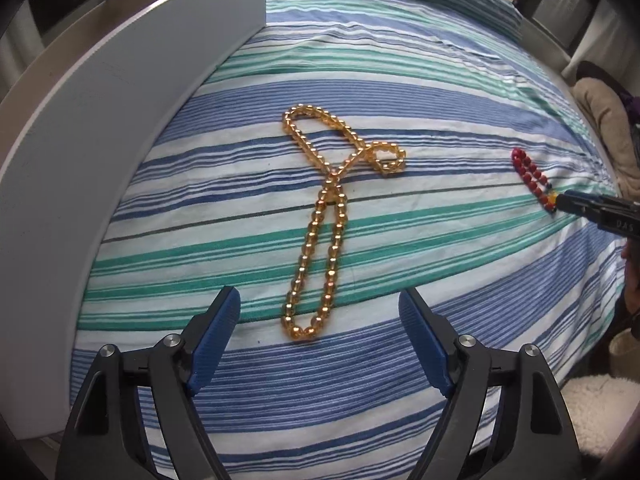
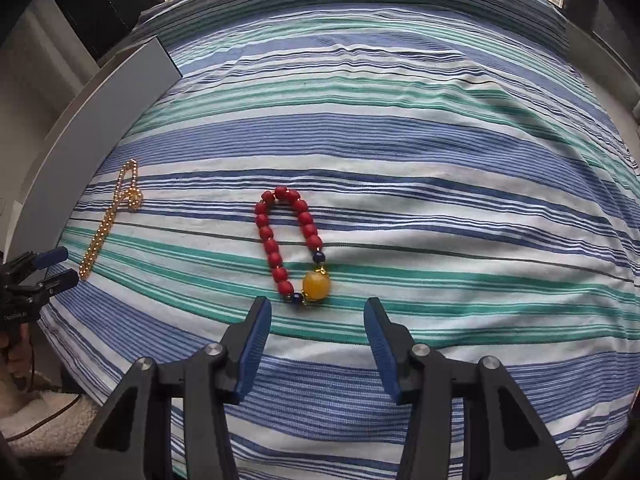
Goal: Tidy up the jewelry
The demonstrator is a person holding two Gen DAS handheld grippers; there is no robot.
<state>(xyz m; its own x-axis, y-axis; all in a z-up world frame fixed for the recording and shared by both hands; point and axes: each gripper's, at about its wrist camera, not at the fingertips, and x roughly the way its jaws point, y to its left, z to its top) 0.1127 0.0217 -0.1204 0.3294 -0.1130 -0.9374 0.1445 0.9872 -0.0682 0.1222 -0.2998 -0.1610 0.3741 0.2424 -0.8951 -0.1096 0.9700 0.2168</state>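
A long amber bead necklace [image 1: 324, 216] lies twisted in a loop on the striped bedsheet [image 1: 440, 100]. My left gripper [image 1: 320, 300] is open and empty, its jaws either side of the necklace's near end, just above it. A red bead bracelet [image 2: 286, 240] with a large yellow bead [image 2: 317, 287] lies in front of my right gripper [image 2: 318, 308], which is open and empty, just short of the yellow bead. The necklace also shows in the right wrist view [image 2: 108, 220], and the bracelet in the left wrist view [image 1: 532, 180]. The left gripper [image 2: 56, 266] shows at the left edge of the right wrist view, and the right gripper's tip [image 1: 568, 202] in the left wrist view.
A grey-white headboard panel [image 1: 100, 128] runs along the left side of the bed. A beige cushion [image 1: 604, 120] and white fluffy rug [image 1: 596, 404] lie beyond the bed's right edge. Windows stand behind the bed.
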